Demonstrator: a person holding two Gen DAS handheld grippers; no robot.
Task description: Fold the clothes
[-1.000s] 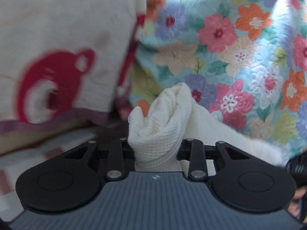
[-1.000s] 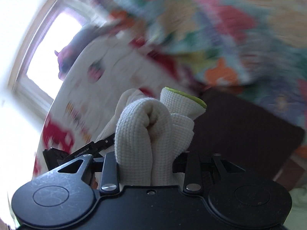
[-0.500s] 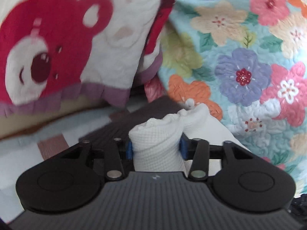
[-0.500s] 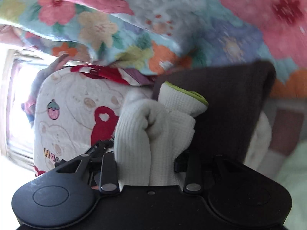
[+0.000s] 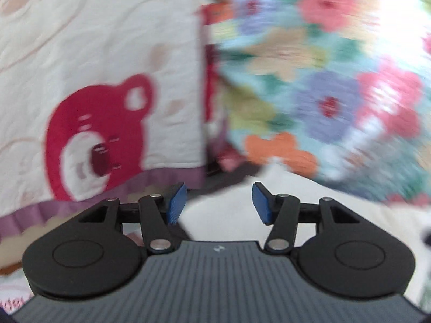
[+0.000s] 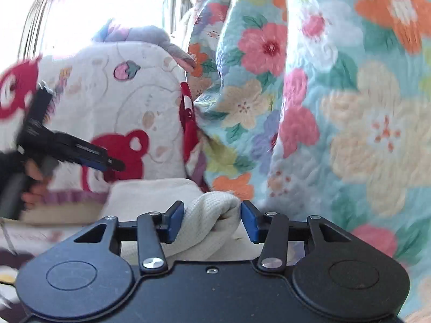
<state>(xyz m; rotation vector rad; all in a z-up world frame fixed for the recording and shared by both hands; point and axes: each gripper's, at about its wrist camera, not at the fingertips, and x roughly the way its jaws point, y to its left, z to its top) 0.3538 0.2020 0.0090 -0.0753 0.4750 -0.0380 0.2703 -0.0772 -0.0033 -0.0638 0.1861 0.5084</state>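
In the left wrist view the floral quilt and the bear-print pillow are smeared by motion blur, and the cream garment is washed to a featureless pale patch. In the right wrist view the left gripper is blurred, so its jaw spacing cannot be judged there; the window is overexposed.

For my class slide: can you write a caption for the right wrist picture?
Right gripper open around a bunch of the white knit garment, beside the flowery quilt and bear pillow.
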